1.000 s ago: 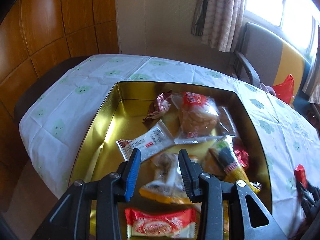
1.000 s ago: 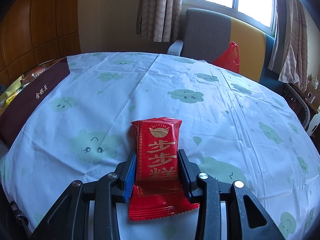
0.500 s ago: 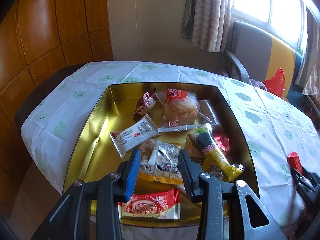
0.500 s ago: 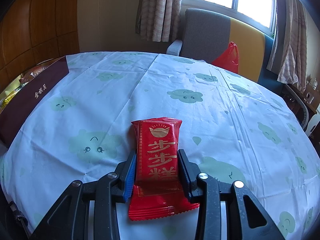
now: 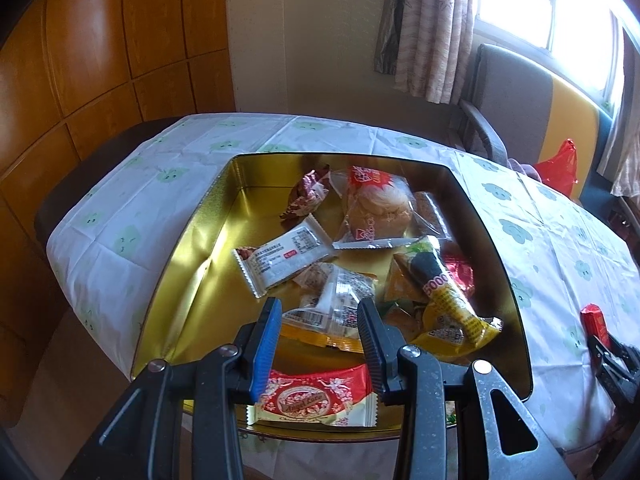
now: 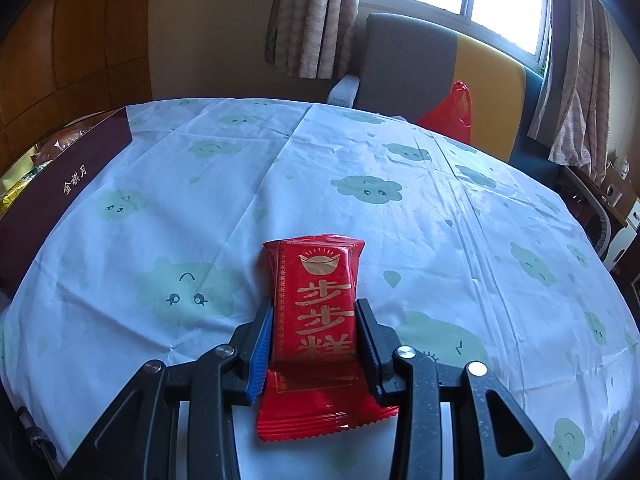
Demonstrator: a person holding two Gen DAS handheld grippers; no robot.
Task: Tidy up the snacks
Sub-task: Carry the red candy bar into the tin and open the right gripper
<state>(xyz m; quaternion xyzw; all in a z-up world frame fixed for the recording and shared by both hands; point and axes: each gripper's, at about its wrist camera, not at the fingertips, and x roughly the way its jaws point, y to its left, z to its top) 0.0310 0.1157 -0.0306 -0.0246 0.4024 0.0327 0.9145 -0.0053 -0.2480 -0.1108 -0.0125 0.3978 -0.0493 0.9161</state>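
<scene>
A gold tin (image 5: 188, 248) lies open on the white tablecloth and holds several wrapped snacks, among them a white bar (image 5: 286, 256), a bagged bun (image 5: 378, 204) and a red-and-gold cake packet (image 5: 312, 398) at its near edge. My left gripper (image 5: 320, 316) hovers over the tin's near end, open, with nothing between its fingers. My right gripper (image 6: 316, 320) is shut on a red snack packet (image 6: 320, 280) with gold characters, low over the tablecloth. The left wrist view shows that same packet (image 5: 592, 316) at its far right. In the right wrist view the tin's maroon outer wall (image 6: 60, 188) stands at the left.
A grey and yellow chair (image 6: 432, 64) with a red plastic bag (image 6: 452, 112) stands behind the table, under a curtained window. Wood panelling (image 5: 100, 60) lines the left wall. The tablecloth (image 6: 400, 152) drops off at the round table's edges.
My left gripper has drawn back from the tin, so more of the tin and its near edge show. The right gripper and its red packet have stayed put.
</scene>
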